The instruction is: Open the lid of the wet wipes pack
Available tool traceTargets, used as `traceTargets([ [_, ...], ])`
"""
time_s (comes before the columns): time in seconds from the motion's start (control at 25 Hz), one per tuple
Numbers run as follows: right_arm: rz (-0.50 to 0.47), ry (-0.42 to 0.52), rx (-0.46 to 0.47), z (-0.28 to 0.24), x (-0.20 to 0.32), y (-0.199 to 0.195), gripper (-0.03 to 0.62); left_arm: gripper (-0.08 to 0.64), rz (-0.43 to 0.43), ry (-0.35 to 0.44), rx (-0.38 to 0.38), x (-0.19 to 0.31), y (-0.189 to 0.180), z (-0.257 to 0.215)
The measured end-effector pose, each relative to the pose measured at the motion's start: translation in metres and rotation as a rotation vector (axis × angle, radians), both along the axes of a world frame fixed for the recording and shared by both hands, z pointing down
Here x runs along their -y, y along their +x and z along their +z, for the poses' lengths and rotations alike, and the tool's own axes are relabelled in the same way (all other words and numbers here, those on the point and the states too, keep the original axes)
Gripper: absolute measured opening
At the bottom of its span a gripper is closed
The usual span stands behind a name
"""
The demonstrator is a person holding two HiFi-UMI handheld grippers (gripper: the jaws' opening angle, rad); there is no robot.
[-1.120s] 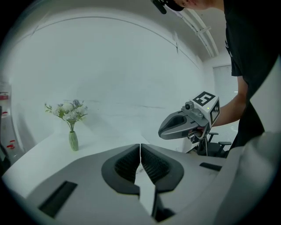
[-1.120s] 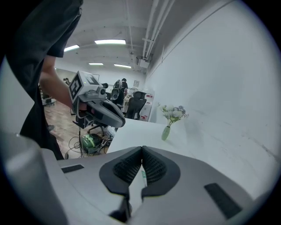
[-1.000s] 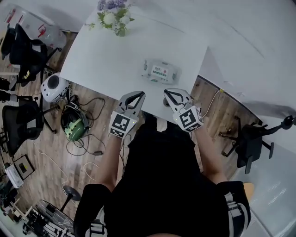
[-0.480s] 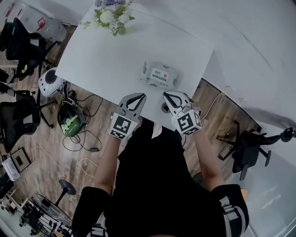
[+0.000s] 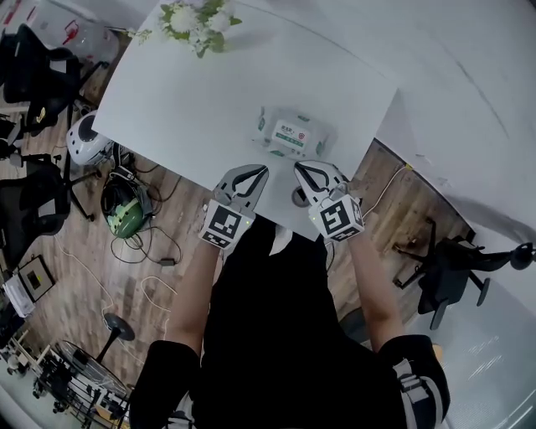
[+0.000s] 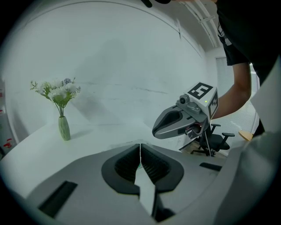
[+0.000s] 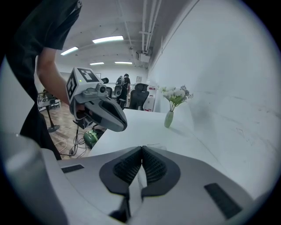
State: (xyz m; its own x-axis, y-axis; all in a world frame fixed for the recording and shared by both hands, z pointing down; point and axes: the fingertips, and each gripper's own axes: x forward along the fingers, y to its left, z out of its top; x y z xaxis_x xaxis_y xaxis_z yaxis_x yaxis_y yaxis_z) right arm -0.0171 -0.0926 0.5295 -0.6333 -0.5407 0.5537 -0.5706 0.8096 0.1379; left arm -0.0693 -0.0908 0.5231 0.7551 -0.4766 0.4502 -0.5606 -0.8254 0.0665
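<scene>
The wet wipes pack, white with green print and its lid down, lies flat on the white table near the front edge. My left gripper hovers just short of the pack's near left side, jaws closed together with nothing between them. My right gripper is level with it on the near right, also shut and empty. In the left gripper view my left gripper hides the pack, and the right gripper shows beside it. In the right gripper view my right gripper covers the pack too.
A vase of white flowers stands at the table's far left corner, also seen as a vase and a vase. Office chairs, a green object and cables lie on the wooden floor to the left. Another chair is on the right.
Both grippers have moved forward over the table edge and closer together, ending just short of the pack. The pack has not moved.
</scene>
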Motion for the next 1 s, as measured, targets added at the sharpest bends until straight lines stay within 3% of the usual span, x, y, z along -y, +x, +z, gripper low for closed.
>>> traceTargets([
  [0.36,-0.004,-0.031,-0.005,0.038,0.02,0.0,0.017,0.026,-0.032,-0.021,-0.004,0.021,0.007,0.034],
  [0.8,-0.004,-0.046,-0.082,0.071,0.036,0.002,0.018,0.026,-0.074,-0.059,0.004,0.046,0.014,0.061],
  [1.0,-0.003,-0.044,-0.107,0.08,0.045,0.0,0.067,0.026,-0.073,-0.072,0.01,0.057,0.017,0.071],
])
